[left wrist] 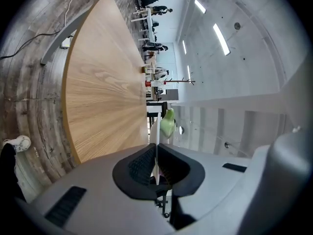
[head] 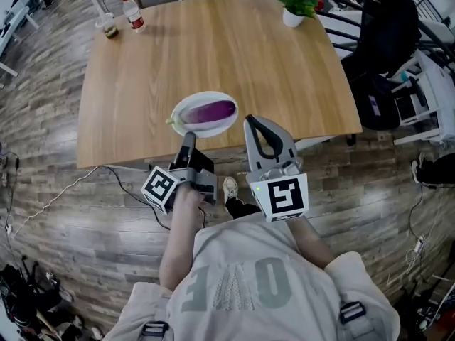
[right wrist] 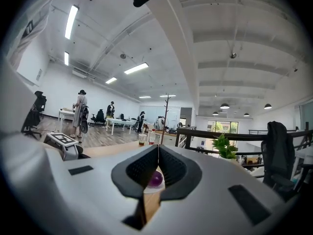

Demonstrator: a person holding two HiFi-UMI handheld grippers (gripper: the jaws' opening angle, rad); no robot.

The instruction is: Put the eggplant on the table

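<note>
The left tongs (head: 187,136) pinch the rim of the white plate (head: 192,105) bearing the eggplant (head: 211,110). The right tongs (head: 250,122) are closed tip to tip, holding nothing, just beside it.

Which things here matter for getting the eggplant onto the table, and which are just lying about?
For the job: eggplant; white plate under it; left gripper, shut on the plate's near rim; right gripper, shut and empty; table.

Lying about: water bottle, cup and potted plant, all along the table's far edge.
</note>
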